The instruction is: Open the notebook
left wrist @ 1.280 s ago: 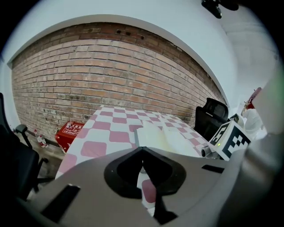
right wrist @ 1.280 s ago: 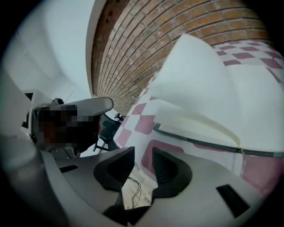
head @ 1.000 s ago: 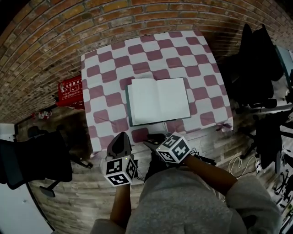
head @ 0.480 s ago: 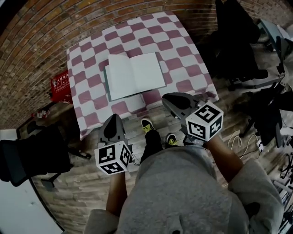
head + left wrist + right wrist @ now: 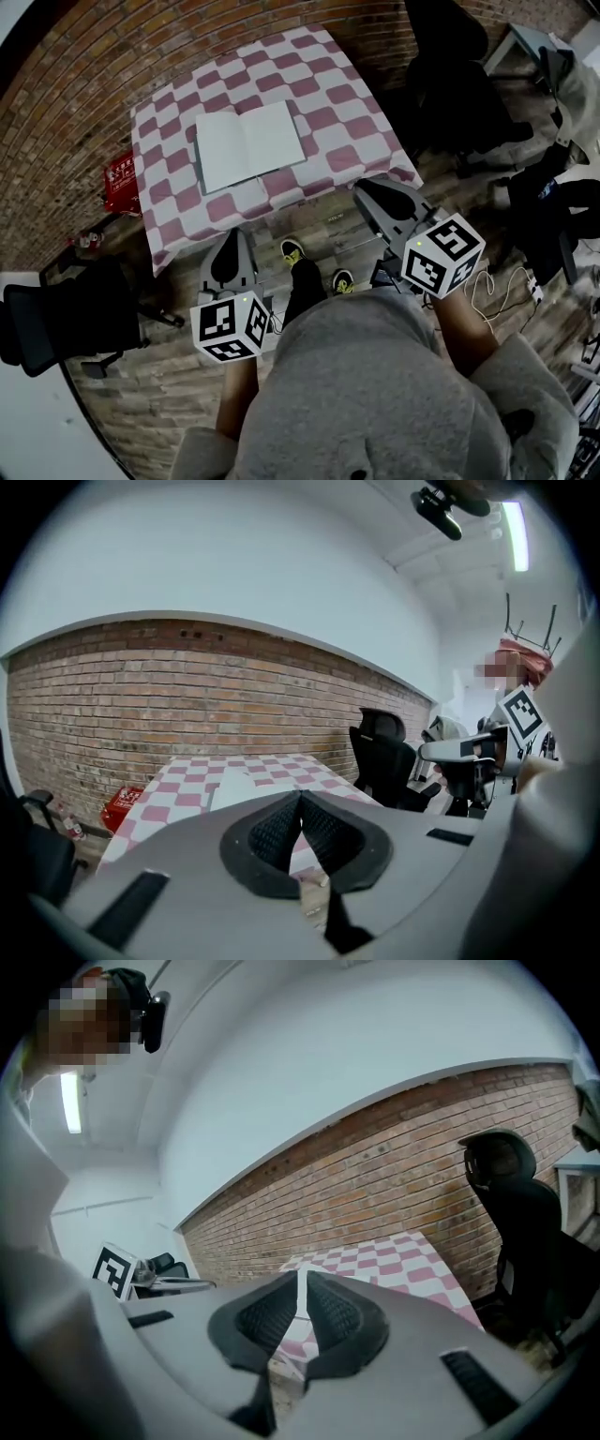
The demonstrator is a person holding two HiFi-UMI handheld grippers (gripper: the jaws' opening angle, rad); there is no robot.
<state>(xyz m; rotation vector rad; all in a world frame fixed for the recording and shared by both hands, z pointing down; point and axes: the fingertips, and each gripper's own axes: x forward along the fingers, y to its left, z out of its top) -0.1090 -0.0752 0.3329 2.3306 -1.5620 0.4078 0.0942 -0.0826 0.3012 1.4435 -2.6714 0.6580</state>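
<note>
The notebook point(image 5: 246, 145) lies open, white pages up, on the table's pink-and-white checkered cloth point(image 5: 319, 70). Both grippers are held off the table's near edge, above the floor and apart from the notebook. My left gripper point(image 5: 232, 246) is low left, its pads meeting at the tips with nothing between them point(image 5: 300, 797). My right gripper point(image 5: 377, 192) is off the table's near right corner. Its jaws have just been closing and now meet at the tips, empty point(image 5: 300, 1277). The left gripper view shows the notebook point(image 5: 234, 785) ahead on the cloth.
A brick wall runs behind the table. Black office chairs point(image 5: 450, 56) stand to the right, another chair point(image 5: 56, 328) at low left. A red box point(image 5: 119, 183) sits on the floor left of the table. Cables point(image 5: 487, 281) lie on the floor at right.
Both grippers have drawn back from the table's near edge and risen. The right one swung from the middle out to the right. The notebook stays open and unmoved.
</note>
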